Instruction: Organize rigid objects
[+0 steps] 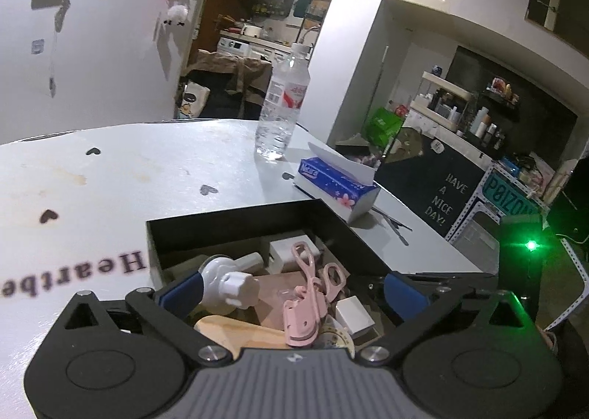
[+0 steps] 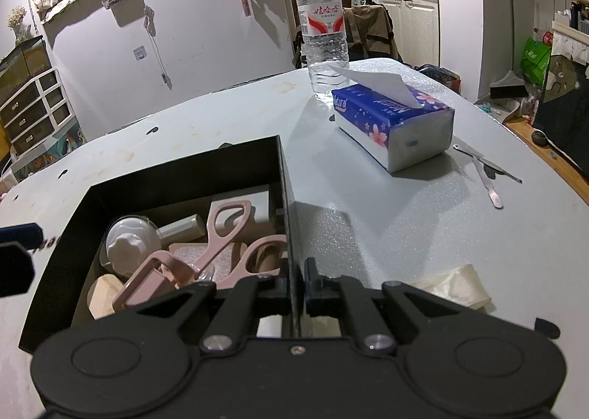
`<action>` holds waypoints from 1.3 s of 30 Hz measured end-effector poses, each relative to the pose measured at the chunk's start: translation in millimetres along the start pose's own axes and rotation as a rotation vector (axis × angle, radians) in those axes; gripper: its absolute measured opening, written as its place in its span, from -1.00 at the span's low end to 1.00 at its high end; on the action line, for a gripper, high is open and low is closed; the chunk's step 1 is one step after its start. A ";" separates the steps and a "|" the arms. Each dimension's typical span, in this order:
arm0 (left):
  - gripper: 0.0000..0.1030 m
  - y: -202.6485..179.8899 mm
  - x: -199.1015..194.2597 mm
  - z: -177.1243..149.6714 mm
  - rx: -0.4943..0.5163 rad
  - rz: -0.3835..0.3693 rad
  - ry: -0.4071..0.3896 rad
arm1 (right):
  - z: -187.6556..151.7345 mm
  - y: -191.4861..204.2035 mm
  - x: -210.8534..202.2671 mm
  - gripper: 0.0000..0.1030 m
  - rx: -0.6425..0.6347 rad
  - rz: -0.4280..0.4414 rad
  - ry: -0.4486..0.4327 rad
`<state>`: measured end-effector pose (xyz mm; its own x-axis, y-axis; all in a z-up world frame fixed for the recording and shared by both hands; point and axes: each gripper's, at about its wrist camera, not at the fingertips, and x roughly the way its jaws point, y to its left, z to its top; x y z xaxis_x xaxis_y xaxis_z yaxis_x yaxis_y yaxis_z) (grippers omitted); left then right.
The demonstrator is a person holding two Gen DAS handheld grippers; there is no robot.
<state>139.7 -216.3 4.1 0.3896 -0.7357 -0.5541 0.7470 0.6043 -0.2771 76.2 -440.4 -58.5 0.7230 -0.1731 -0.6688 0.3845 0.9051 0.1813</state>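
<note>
A black open box (image 1: pixel 235 224) sits on the white table and holds a pink eyelash curler (image 1: pixel 305 290), a white round-capped piece (image 1: pixel 235 283), a wooden board (image 1: pixel 243 334) and small white boxes (image 1: pixel 353 316). My left gripper (image 1: pixel 294 294) is open above the box, its blue pads (image 1: pixel 184 290) spread wide over the contents and holding nothing. My right gripper (image 2: pixel 294 283) is shut on the box's right wall (image 2: pixel 287 198), with one finger inside and one outside. The curler (image 2: pixel 206 253) also shows in the right wrist view.
A water bottle (image 2: pixel 324 25) and a blue tissue pack (image 2: pixel 394 121) stand beyond the box. Thin metal tools (image 2: pixel 486 172) lie near the table's right edge. A crumpled clear wrapper (image 2: pixel 456 286) lies by my right gripper.
</note>
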 end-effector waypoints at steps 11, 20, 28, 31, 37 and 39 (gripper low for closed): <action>1.00 -0.8 -26.9 -6.8 -0.021 0.105 -0.075 | 2.6 4.4 -29.7 -0.88 -0.026 -0.003 -0.069; 1.00 -2.1 -52.0 -17.7 -0.039 0.202 -0.144 | 0.0 12.8 -82.4 -0.80 -0.063 0.036 -0.189; 1.00 -8.3 -71.3 -38.5 -0.031 0.265 -0.199 | -20.9 13.2 -110.4 -0.53 -0.079 0.059 -0.247; 1.00 -12.5 -77.5 -47.9 -0.025 0.290 -0.216 | -31.3 12.3 -117.7 -0.33 -0.081 0.059 -0.263; 1.00 -17.6 -86.1 -65.6 -0.026 0.335 -0.239 | -47.7 11.7 -132.9 0.22 -0.094 0.057 -0.306; 1.00 -19.1 -87.9 -70.9 -0.023 0.352 -0.241 | -52.3 12.6 -137.6 0.33 -0.104 0.055 -0.322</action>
<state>53.0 -141.6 2.4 0.7355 -0.5319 -0.4197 0.5348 0.8361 -0.1223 -48.5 -384.9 -1.8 0.8914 -0.2214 -0.3955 0.2910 0.9485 0.1250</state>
